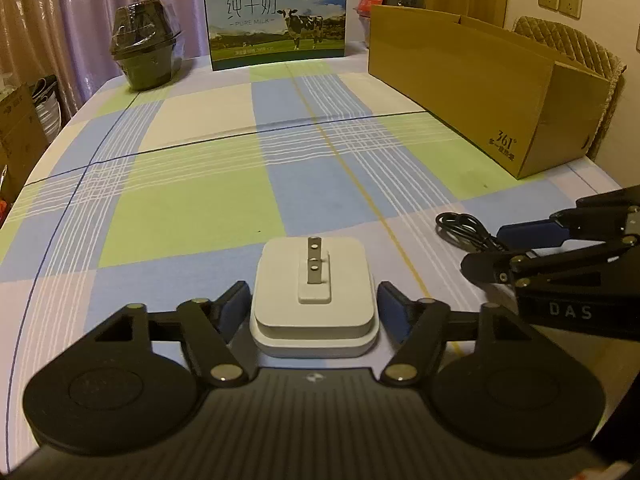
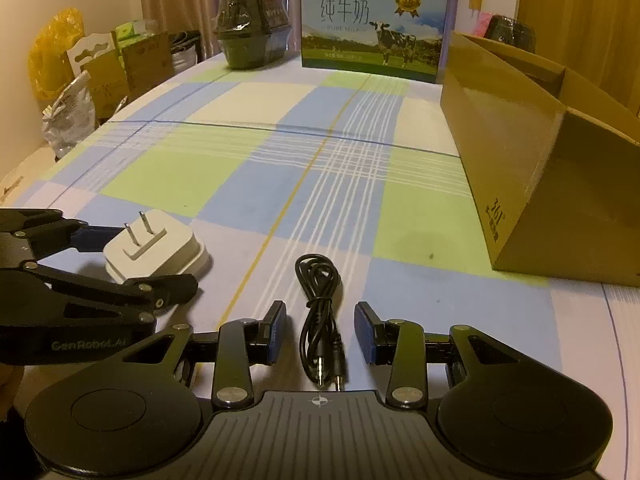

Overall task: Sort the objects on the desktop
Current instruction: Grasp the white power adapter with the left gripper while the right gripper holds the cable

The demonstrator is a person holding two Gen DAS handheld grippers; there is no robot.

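Note:
A white plug charger (image 1: pixel 344 264) lies prongs-up on the checked tablecloth, between the blue pads of my left gripper (image 1: pixel 312 290). The jaws stand open, close to its sides. In the right wrist view the same charger (image 2: pixel 172 248) rests flat on the cloth inside the left gripper (image 2: pixel 148 260). A coiled black audio cable (image 2: pixel 318 280) lies between the spread fingers of my right gripper (image 2: pixel 320 316), plugs towards the camera, untouched. From the left wrist view, the cable (image 1: pixel 464 232) and right gripper (image 1: pixel 500 250) sit at the right.
An open cardboard box (image 1: pixel 480 80) (image 2: pixel 520 152) stands along the right side of the table. A milk carton (image 1: pixel 276 20) and a wrapped black pot (image 1: pixel 144 48) stand at the far edge. Bags and boxes (image 2: pixel 100 68) crowd the floor left of the table.

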